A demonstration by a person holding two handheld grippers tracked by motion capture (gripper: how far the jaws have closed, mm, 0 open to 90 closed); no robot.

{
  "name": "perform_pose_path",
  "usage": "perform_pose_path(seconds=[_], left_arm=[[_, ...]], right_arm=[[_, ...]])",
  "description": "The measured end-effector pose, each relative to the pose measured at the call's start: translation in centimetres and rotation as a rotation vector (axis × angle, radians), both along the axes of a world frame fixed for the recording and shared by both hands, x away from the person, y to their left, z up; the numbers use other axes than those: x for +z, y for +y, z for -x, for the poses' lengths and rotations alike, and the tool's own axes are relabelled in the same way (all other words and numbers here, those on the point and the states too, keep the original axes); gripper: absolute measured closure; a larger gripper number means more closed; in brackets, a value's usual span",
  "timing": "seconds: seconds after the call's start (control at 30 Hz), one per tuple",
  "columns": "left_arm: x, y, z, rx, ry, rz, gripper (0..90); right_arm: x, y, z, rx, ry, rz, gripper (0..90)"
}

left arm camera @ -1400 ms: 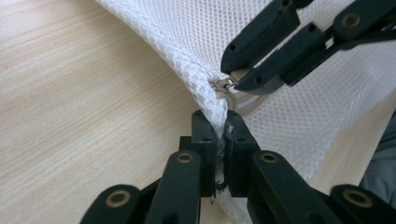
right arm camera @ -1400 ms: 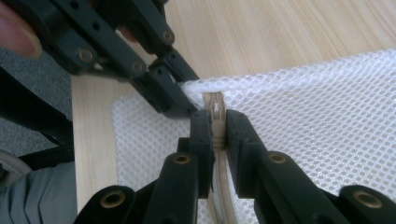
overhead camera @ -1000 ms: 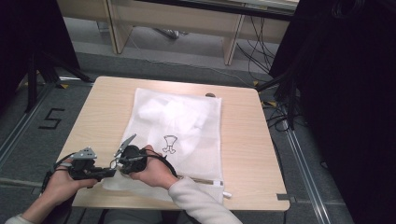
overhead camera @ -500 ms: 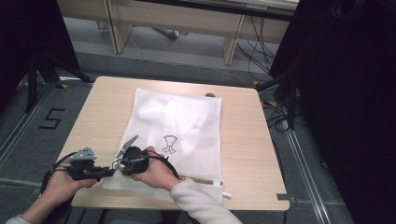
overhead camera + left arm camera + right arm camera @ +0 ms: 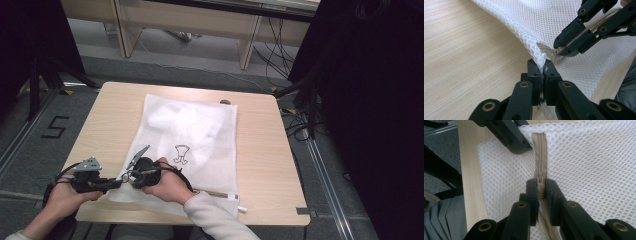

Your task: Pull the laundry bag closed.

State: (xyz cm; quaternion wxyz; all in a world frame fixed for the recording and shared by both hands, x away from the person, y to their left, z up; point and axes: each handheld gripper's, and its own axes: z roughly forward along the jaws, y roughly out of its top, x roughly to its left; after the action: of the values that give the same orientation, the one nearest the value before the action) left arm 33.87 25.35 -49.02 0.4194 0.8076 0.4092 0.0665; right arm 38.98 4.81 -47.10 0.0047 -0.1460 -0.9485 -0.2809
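- The white mesh laundry bag (image 5: 192,145) lies flat on the wooden table (image 5: 260,150), covering most of its middle, with its near edge at the person's side of the table.
- A folded white garment with a small dark printed figure (image 5: 181,153) shows through the mesh inside the bag.
- The left gripper (image 5: 542,71) has its jaws clamped tight on a pinch of the mesh at the bag's near left corner, lifting it off the table in a ridge.
- The right gripper (image 5: 540,187) is closed on the beige zipper pull (image 5: 540,180), with the closed zipper (image 5: 540,152) running on beyond it toward the corner.
- In the high view the two grippers sit almost tip to tip at the table's near left edge, the left gripper (image 5: 114,183) just beside the right gripper (image 5: 127,175).
- In the right gripper view, the left gripper's dark jaws cross the top of the zipper line, right beside its end.
- A small dark round object (image 5: 225,102) rests on the table at the bag's far right corner, well apart from the hands.
- Cables (image 5: 280,60) trail over the grey floor behind the table, near a wooden bench (image 5: 200,20).
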Motion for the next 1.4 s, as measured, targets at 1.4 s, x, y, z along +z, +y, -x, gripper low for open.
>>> perform_pose_path(seconds=[1.4], left_arm=[[0.1, 0.4, -0.1, 0.020, 0.000, -0.002, 85.3]], right_arm=[[0.0, -1.1, 0.2, -0.024, 0.021, 0.032, 82.3]])
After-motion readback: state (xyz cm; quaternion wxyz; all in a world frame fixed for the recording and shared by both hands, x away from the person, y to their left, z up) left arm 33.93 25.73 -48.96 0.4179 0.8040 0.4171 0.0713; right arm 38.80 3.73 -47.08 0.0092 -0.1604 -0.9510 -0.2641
